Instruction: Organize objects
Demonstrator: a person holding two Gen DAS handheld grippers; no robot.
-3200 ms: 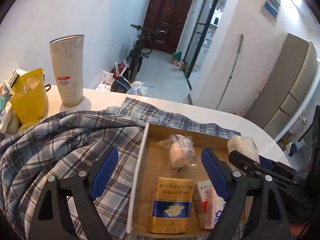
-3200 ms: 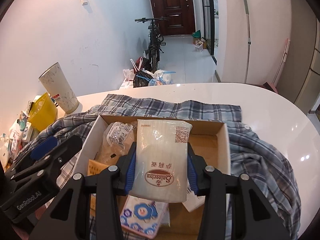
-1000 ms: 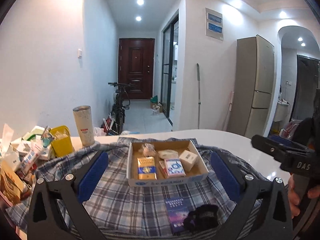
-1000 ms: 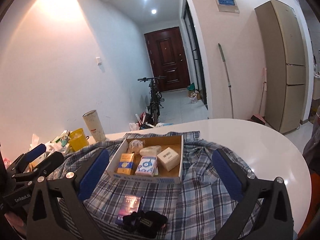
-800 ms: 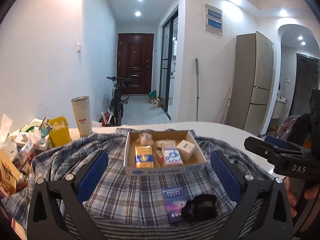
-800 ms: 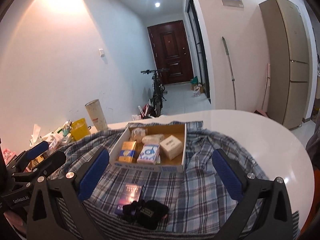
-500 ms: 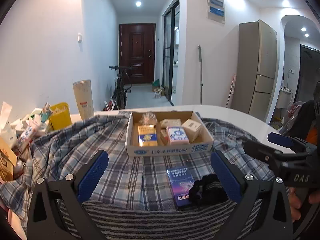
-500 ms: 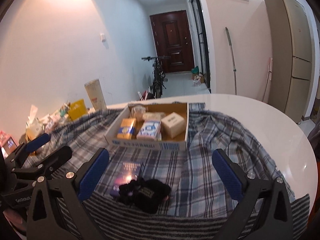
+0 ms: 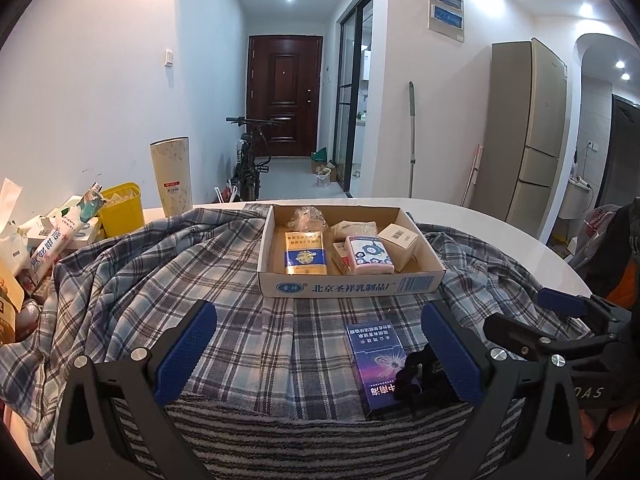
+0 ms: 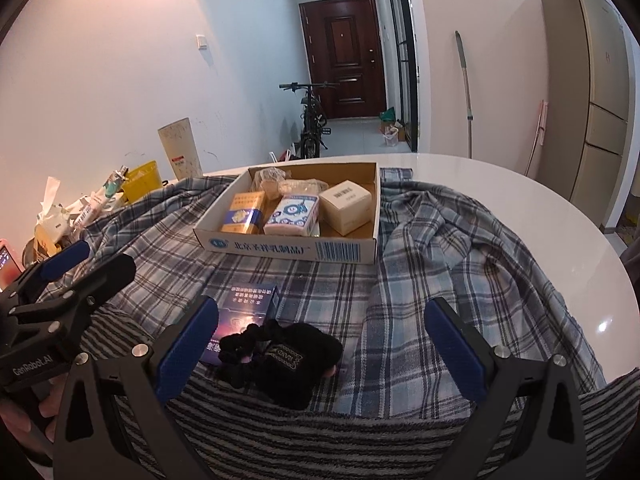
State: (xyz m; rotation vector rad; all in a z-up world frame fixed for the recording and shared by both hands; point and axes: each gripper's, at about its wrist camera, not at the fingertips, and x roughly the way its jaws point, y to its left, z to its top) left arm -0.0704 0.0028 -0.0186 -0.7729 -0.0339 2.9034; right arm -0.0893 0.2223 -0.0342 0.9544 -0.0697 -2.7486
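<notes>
Right gripper jaws wide apart, empty; black fabric pouch sits between them, toward the left jaw, touching and partly overlapping the purple box just ahead-left of that jaw. Left gripper jaws also wide apart, empty; the same purple box lies inside its span near the right jaw, pouch mostly hidden behind that jaw. Both items rest on the plaid shirt over a striped cloth. Cardboard tray well ahead of both jaws, holding a yellow pack, a blue-patterned tissue pack, a white box. Likely step: pick up a loose item for the tray. Advice: right takes the pouch, centre it first, close low on its bulk so soft fabric does not slip, avoid snagging the shirt; lift clear of the box before moving forward. Bare tray floor shows near the white box.
</notes>
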